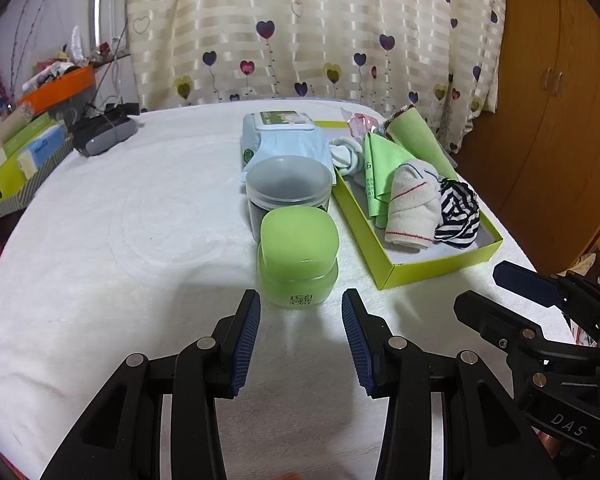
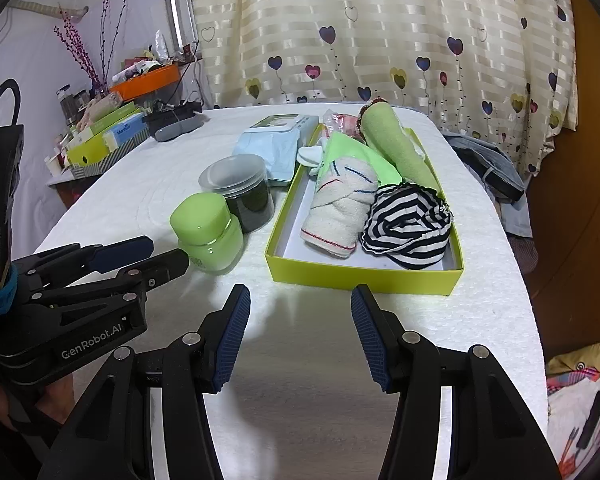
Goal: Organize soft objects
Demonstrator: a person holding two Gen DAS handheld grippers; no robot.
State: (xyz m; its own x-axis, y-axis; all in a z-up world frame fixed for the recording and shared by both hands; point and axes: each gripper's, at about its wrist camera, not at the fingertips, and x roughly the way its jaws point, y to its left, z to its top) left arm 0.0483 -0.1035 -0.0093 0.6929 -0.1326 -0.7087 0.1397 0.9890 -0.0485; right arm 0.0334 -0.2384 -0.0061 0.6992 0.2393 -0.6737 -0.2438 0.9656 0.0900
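Soft cloths lie packed in the yellow-green box [image 2: 364, 278] on the right of the white tabletop [image 1: 112, 220]. Going left to right: the left tool [image 1: 301, 307] is spread wide, empty, just short of the green jar [image 1: 297, 256], with a clear-lidded jar [image 1: 289, 184] and wipes pack [image 1: 284, 136] behind. In the box sit a rolled cream towel [image 2: 340, 208] and striped cloth [image 2: 406, 230]. The right tool [image 2: 301, 300] gapes empty before the box.
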